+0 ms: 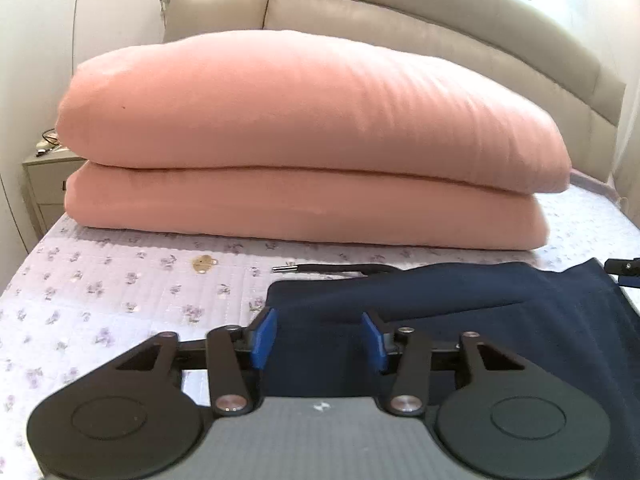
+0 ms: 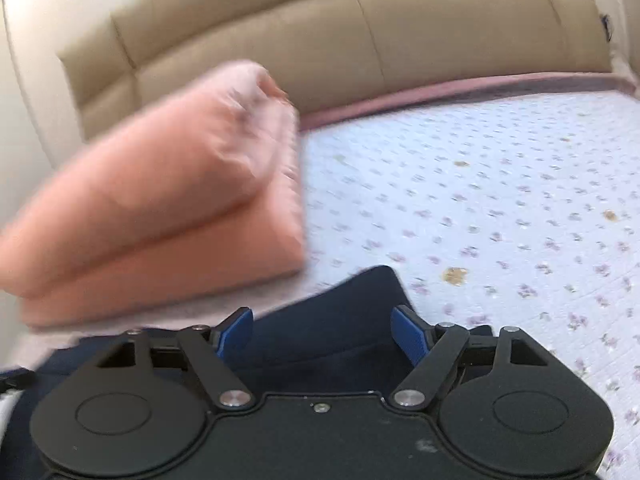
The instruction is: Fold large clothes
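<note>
A dark navy garment (image 1: 500, 320) lies on the bed, with a black drawstring (image 1: 320, 268) poking out at its far edge. My left gripper (image 1: 320, 340) is open, its blue pads (image 1: 264, 336) spread over the garment's left part, holding nothing. In the right wrist view, my right gripper (image 2: 322, 336) is open above the garment's right corner (image 2: 360, 308), also empty. This view is blurred. A piece of the right gripper shows at the right edge of the left wrist view (image 1: 624, 268).
A folded pink duvet (image 1: 300, 140) sits behind the garment toward the padded beige headboard (image 1: 400, 12); it also shows in the right wrist view (image 2: 160, 200). The floral quilted bed sheet (image 2: 500, 200) stretches to the right. A nightstand (image 1: 44, 184) stands at the bed's left.
</note>
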Tool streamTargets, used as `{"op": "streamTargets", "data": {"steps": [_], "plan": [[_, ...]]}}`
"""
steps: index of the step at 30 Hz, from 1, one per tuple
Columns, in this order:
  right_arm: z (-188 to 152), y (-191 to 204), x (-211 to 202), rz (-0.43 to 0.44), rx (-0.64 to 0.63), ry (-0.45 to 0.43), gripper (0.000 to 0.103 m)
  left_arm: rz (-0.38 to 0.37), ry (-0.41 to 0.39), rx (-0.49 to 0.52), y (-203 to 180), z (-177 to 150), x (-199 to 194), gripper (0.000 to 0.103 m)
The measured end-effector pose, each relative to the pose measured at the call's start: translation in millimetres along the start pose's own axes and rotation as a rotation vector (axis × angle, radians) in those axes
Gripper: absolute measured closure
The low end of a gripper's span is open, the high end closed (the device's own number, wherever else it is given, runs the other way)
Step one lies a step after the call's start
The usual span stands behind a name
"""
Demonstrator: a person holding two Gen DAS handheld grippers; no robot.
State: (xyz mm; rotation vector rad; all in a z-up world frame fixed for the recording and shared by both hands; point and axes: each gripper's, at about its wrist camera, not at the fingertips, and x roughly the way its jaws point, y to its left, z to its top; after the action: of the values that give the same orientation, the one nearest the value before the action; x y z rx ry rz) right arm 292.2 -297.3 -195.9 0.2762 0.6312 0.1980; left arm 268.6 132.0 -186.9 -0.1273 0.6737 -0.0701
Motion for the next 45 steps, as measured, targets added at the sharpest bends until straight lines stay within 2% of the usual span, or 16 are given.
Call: {"op": "streamTargets", "data": {"steps": [2, 4, 8, 10, 12, 13, 16, 18, 19, 23, 28, 32, 35, 37, 42, 45], "plan": [[-4, 13, -11, 0.078, -0.093, 0.003, 0.003, -0.136, 0.002, 0.033, -10, 4, -16, 0.041], [-13, 41, -7, 0.161, -0.239, 0.058, 0.001, -0.254, 0.011, 0.131, -39, 9, -20, 0.011], [-42, 71, 20, 0.192, -0.33, 0.164, 0.001, -0.42, 0.127, 0.296, -103, -7, 16, 0.0], [-55, 60, 32, 0.197, -0.389, 0.185, 0.001, -0.345, 0.145, 0.344, -105, -24, 34, 0.0], [-69, 45, 21, 0.186, -0.463, 0.137, 0.0, -0.314, 0.073, 0.382, -84, -44, 30, 0.0], [-74, 33, 15, 0.133, -0.459, 0.127, 0.0, -0.328, 0.048, 0.352, -64, -51, 22, 0.0], [-76, -21, -1, 0.171, -0.32, 0.138, 0.0, -0.39, 0.018, 0.325, -24, -62, -6, 0.002], [-76, -29, -12, 0.129, -0.353, 0.136, 0.0, -0.23, 0.01, 0.405, -15, -72, -18, 0.0], [-74, -29, -15, 0.112, -0.353, 0.153, 0.0, -0.215, 0.011, 0.402, -5, -75, -22, 0.0], [-53, -5, -44, 0.089, -0.393, 0.178, 0.001, -0.235, 0.113, 0.167, 35, -59, -48, 0.004], [-49, 60, -83, 0.471, -0.584, 0.203, 0.0, -0.383, 0.001, 0.431, -25, -36, -106, 0.0], [-88, 110, -72, 0.571, -0.834, 0.327, 0.0, -0.605, 0.125, 0.62, -100, -48, -99, 0.0], [-125, 100, -49, 0.487, -0.942, 0.465, 0.0, -0.554, 0.299, 0.693, -112, -87, -66, 0.0], [-126, 71, -59, 0.508, -0.868, 0.407, 0.0, -0.552, 0.2, 0.716, -90, -107, -74, 0.0], [-122, 44, -77, 0.457, -0.858, 0.383, 0.0, -0.512, 0.253, 0.567, -32, -117, -92, 0.0], [-120, 37, -77, 0.437, -0.824, 0.407, 0.0, -0.455, 0.232, 0.59, -10, -128, -109, 0.0]]}}
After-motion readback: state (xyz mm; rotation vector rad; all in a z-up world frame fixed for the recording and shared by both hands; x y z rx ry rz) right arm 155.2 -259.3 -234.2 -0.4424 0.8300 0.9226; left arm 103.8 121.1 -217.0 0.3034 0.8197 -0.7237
